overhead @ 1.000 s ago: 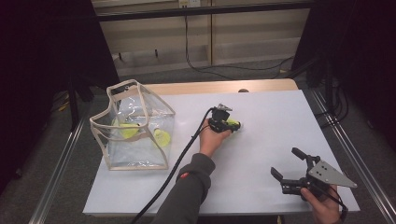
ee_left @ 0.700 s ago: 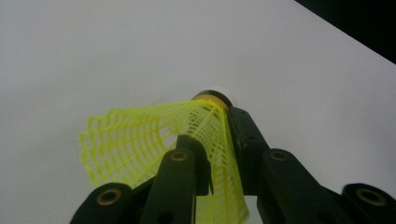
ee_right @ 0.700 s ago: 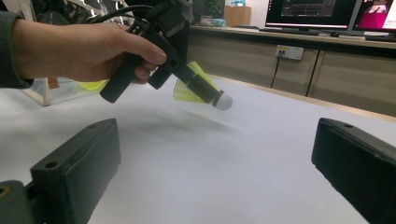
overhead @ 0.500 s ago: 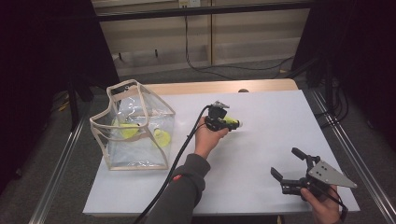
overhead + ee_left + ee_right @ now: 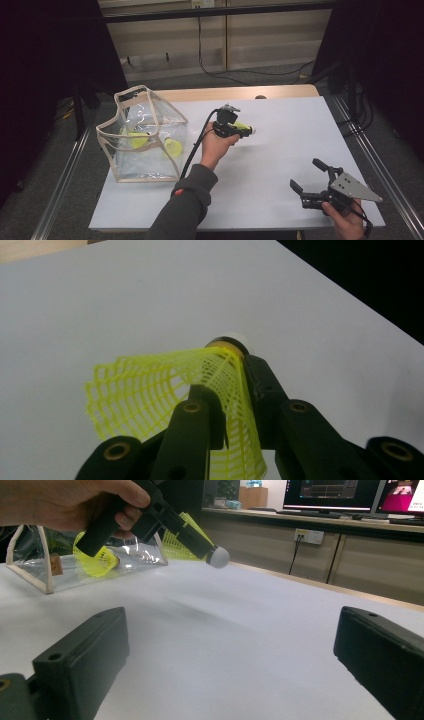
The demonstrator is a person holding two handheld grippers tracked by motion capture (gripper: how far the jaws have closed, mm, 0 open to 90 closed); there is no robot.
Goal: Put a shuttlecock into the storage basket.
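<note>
A yellow mesh shuttlecock (image 5: 150, 390) with a white cork tip is pinched by its skirt in my left gripper (image 5: 227, 377), which is shut on it. In the high view that gripper (image 5: 245, 130) hangs a little above the middle of the white table (image 5: 280, 165), the cork pointing right. The right gripper view has the held shuttlecock (image 5: 218, 556) in the air at upper left. My right gripper (image 5: 305, 174) rests low at the table's near right corner, jaws wide open with nothing between them (image 5: 230, 630).
A clear plastic bag (image 5: 142, 135) with a beige rim stands open at the table's left, holding yellow shuttlecocks (image 5: 136, 139). It also appears behind the left hand (image 5: 40, 560). A black cable trails from the left gripper along the forearm. Dark floor surrounds the table.
The left hand has lifted the shuttlecock off the table and a little away from the person. The right gripper has stayed put.
</note>
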